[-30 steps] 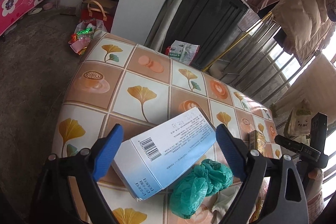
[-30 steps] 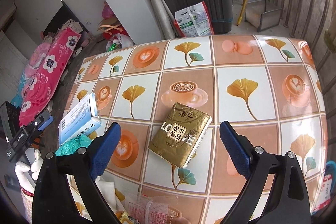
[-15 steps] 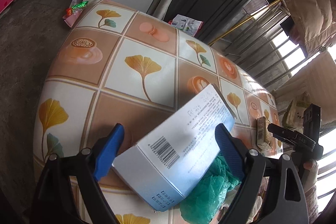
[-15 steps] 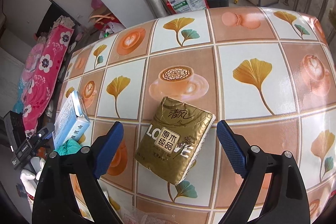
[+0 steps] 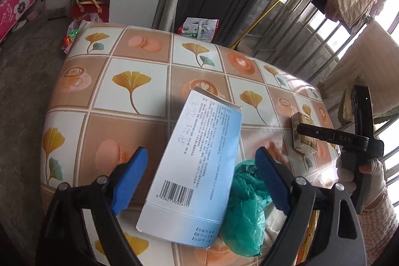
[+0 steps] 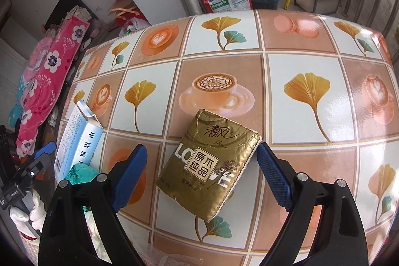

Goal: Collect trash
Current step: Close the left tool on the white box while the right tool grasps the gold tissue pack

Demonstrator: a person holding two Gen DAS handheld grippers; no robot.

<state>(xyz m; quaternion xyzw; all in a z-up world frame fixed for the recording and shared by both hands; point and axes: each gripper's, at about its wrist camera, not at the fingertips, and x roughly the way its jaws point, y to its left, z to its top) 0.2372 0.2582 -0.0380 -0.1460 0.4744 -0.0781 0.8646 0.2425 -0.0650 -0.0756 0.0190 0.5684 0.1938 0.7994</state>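
Right wrist: gold tissue pack (image 6: 208, 166) between wide-spread right claw (image 6: 200, 175) fingers.

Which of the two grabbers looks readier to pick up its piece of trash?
The right gripper, probably. Its open fingers already flank the gold pack, one pad at the pack's corner. The left gripper is open around the blue box, with wider gaps on both sides.

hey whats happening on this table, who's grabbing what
A person is clearing trash off the table with a hand-held claw in each hand. The left claw is open around a blue-and-white box, which lies against a green bag. The right claw is open around a gold tissue pack lying flat on the cloth. Neither claw has closed on anything yet.
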